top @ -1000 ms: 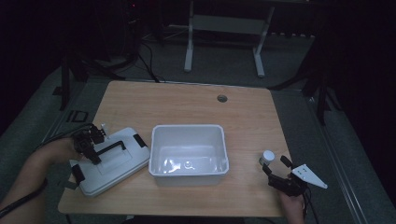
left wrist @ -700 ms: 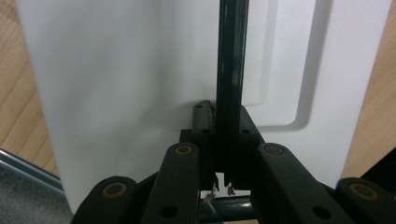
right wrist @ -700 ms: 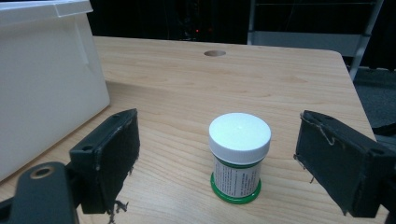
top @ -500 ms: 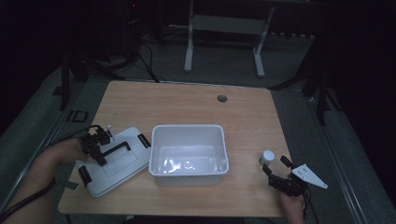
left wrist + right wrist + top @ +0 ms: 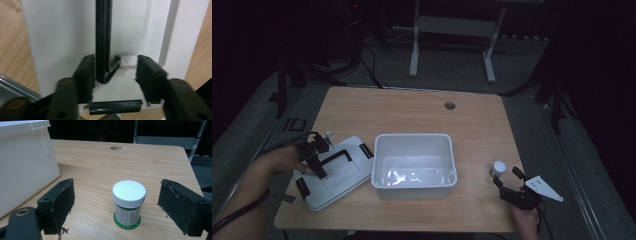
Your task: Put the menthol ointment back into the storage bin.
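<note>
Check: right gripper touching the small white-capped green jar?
Apart. The right gripper view shows the right gripper open, with bare wood between each pad and the white-capped green jar.

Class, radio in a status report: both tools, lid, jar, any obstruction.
Left tool just opened, astride lid handle, lid flat on table. Right tool open around jar, no contact. Bin uncovered, nothing blocking.

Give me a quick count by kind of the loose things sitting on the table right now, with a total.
Lid, white with black handle and clips, lying flat: 1
Bin, white, open and empty: 1
Jar, white cap, green base, standing upright: 1
Total: 3
</note>
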A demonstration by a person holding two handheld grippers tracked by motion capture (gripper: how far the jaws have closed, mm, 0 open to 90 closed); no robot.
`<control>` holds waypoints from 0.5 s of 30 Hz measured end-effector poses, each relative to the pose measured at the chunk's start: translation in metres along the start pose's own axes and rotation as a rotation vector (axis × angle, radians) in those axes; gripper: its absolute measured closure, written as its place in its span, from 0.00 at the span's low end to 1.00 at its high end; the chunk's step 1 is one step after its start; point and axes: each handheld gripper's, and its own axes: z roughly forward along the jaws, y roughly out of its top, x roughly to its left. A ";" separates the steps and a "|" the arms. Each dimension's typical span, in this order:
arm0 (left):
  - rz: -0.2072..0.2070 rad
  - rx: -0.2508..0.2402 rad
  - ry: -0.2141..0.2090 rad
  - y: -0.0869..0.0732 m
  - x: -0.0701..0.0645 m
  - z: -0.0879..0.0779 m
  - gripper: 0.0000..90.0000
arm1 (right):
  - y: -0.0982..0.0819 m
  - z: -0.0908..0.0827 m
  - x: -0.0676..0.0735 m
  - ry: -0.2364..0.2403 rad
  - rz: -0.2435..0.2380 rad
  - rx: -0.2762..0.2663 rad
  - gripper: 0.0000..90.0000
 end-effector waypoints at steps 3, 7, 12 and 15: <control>0.007 -0.006 0.001 -0.002 -0.002 0.000 0.38 | 0.002 0.000 -0.001 0.009 0.005 0.004 0.15; -0.005 0.001 0.002 -0.003 -0.002 0.000 0.29 | 0.005 0.000 -0.003 0.002 0.006 0.025 0.15; -0.021 0.023 -0.004 -0.003 -0.004 0.000 0.24 | 0.012 -0.002 -0.008 -0.013 0.014 0.053 0.15; -0.042 0.002 -0.014 -0.005 -0.004 -0.002 0.17 | 0.017 -0.005 -0.013 -0.027 0.023 0.095 0.14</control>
